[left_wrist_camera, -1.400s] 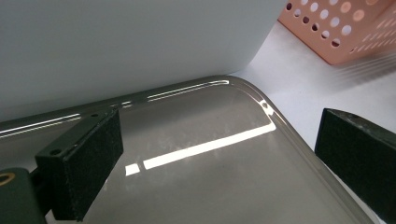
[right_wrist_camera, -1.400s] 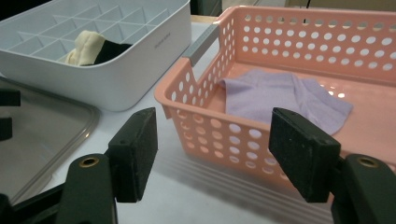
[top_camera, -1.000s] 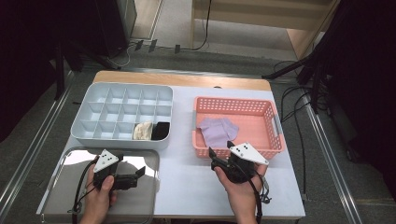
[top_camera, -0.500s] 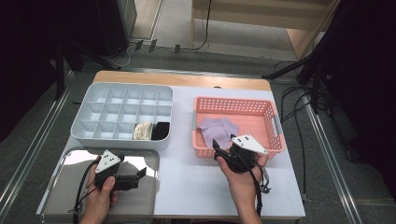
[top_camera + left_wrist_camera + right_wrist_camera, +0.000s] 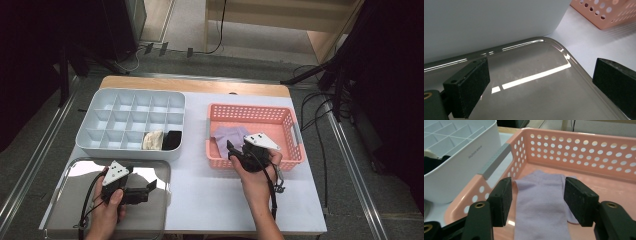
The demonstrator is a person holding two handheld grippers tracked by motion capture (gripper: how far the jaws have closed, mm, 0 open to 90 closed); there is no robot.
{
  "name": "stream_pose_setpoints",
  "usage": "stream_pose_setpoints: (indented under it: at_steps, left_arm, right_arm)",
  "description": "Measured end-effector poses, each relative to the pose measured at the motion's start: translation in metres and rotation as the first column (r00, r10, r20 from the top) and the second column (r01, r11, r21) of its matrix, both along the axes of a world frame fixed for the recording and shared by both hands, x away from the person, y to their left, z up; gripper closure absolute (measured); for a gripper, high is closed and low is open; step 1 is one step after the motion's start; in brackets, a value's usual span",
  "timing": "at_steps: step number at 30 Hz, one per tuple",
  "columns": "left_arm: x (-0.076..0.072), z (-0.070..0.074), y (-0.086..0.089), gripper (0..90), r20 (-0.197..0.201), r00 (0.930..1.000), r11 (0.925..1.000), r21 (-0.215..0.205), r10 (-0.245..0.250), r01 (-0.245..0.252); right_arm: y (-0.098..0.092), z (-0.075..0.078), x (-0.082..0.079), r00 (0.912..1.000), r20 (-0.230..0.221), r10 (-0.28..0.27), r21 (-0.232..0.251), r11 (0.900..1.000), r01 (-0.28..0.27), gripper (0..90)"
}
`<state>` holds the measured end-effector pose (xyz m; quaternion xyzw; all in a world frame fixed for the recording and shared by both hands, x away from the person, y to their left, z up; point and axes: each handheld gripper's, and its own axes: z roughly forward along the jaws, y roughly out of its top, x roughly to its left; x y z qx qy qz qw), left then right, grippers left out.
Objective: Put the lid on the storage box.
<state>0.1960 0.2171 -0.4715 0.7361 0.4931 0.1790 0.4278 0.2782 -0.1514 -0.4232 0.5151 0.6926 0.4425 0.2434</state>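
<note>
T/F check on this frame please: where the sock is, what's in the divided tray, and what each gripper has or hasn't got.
1. The lilac sock lies inside the pink basket. True.
2. The right gripper is clamped on the sock. False: its jaws have just been closing, but they stand open either side of the sock, pads not pressing it.
3. The left gripper holds a rolled sock. False: its jaws are open with nothing between them, over the metal tray.
4. The white divided organizer holds a cream item and a black item in neighbouring front compartments. True.
</note>
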Motion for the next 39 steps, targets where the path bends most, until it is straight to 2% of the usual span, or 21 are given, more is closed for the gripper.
stream_pose_setpoints:
  at_steps: [11, 13, 16, 20, 21, 25, 29, 30, 32, 34, 36, 38, 39]
  left_arm:
    - [0.000, 0.000, 0.000, 1.8, -0.004, 1.0000, 1.0000, -0.001, 0.000, 0.000]
    - [0.000, 0.000, 0.001, 1.8, -0.005, 1.0000, 1.0000, -0.006, 0.000, 0.000]
    - [0.000, 0.000, 0.001, 1.8, -0.007, 1.0000, 1.0000, -0.008, -0.001, 0.001]
    - [0.000, 0.000, 0.001, 1.8, -0.004, 1.0000, 1.0000, -0.005, 0.001, -0.001]
    - [-0.001, 0.000, 0.001, 1.8, 0.002, 1.0000, 0.9999, -0.010, 0.004, -0.004]
    - [-0.001, 0.001, 0.003, 1.8, 0.009, 0.9999, 0.9997, -0.020, 0.014, -0.014]
    - [-0.001, 0.001, 0.004, 1.8, 0.006, 0.9999, 0.9995, -0.026, 0.016, -0.016]
    - [-0.001, 0.001, 0.003, 1.8, 0.006, 0.9998, 0.9995, -0.027, 0.017, -0.017]
    - [-0.001, 0.001, 0.003, 1.8, 0.004, 0.9999, 0.9996, -0.026, 0.013, -0.013]
    - [-0.001, 0.001, 0.003, 1.8, 0.004, 0.9999, 0.9996, -0.024, 0.014, -0.014]
    - [-0.001, 0.001, 0.004, 1.8, 0.010, 0.9997, 0.9995, -0.022, 0.021, -0.021]
    - [-0.001, 0.001, 0.004, 1.8, 0.013, 0.9996, 0.9995, -0.020, 0.023, -0.023]
    - [-0.001, 0.001, 0.005, 1.8, 0.010, 0.9997, 0.9995, -0.022, 0.021, -0.021]
  right_arm:
    - [-0.006, -0.010, 0.022, 0.9972, -0.048, -0.056, -0.023, 0.998, 0.055, 55.6]
    - [-0.009, -0.011, 0.024, 0.9967, -0.056, -0.059, 0.001, 0.998, 0.059, 57.0]
    - [-0.010, -0.011, 0.028, 0.9954, -0.062, -0.073, -0.014, 0.997, 0.072, 59.6]
    - [-0.012, -0.014, 0.035, 0.9906, -0.111, -0.080, 0.006, 0.997, 0.081, 64.6]
    - [-0.012, -0.014, 0.036, 0.9894, -0.120, -0.081, -0.003, 0.997, 0.081, 65.4]
    - [-0.012, -0.015, 0.042, 0.9786, -0.175, -0.108, -0.015, 0.994, 0.107, 67.7]
    - [-0.010, -0.028, 0.050, 0.9586, -0.262, -0.112, -0.056, 0.993, 0.101, 66.7]
    - [-0.008, -0.029, 0.049, 0.9602, -0.253, -0.118, -0.090, 0.991, 0.098, 66.1]
    - [-0.008, -0.029, 0.049, 0.9587, -0.257, -0.122, -0.086, 0.991, 0.103, 61.7]
    - [-0.009, -0.029, 0.050, 0.9515, -0.275, -0.137, -0.087, 0.989, 0.118, 54.4]
    - [-0.011, -0.029, 0.052, 0.9411, -0.302, -0.152, -0.101, 0.987, 0.127, 48.4]
    - [-0.012, -0.029, 0.055, 0.9316, -0.335, -0.141, -0.102, 0.988, 0.113, 48.2]
    - [-0.012, -0.029, 0.057, 0.9223, -0.360, -0.140, -0.104, 0.989, 0.110, 48.6]
